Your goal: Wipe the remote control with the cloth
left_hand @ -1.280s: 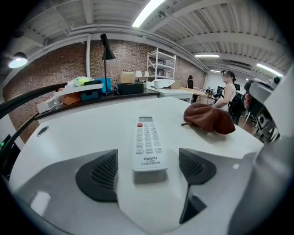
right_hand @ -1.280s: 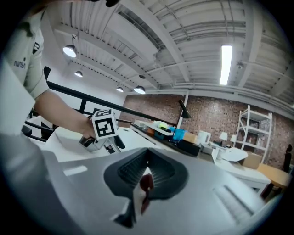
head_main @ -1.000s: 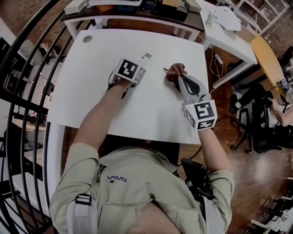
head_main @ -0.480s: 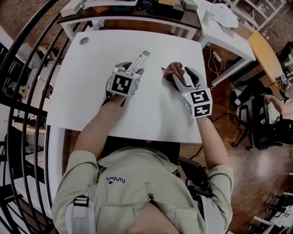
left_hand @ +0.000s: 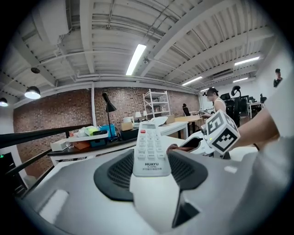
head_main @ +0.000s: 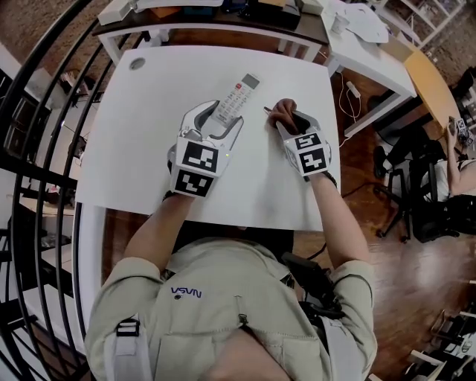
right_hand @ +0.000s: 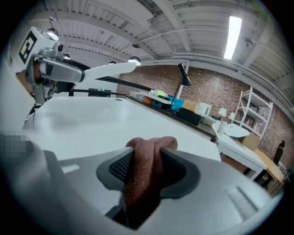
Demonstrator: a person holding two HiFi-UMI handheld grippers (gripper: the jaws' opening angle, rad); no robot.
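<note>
A white remote control (head_main: pixel 236 95) sticks out forward from my left gripper (head_main: pixel 221 117), which is shut on its near end and holds it above the white table (head_main: pixel 245 178). In the left gripper view the remote (left_hand: pixel 150 147) lies keys-up between the dark pads. My right gripper (head_main: pixel 292 119) is low over the table to the right, its jaws closing on a reddish-brown cloth (head_main: pixel 284 113). The right gripper view shows the cloth (right_hand: pixel 146 170) bunched upright between both pads, with the remote (right_hand: pixel 110 69) off to the upper left.
A small round grommet (head_main: pixel 137 64) sits at the table's far left corner. A cluttered dark desk (head_main: pixel 223 11) stands behind, another white table (head_main: pixel 372 59) at the right, office chairs (head_main: pixel 416 193) on the wooden floor. A black railing (head_main: pixel 44 149) runs along the left.
My left gripper has lifted the remote off the table towards me. My right gripper has sunk towards the table, forward onto the cloth.
</note>
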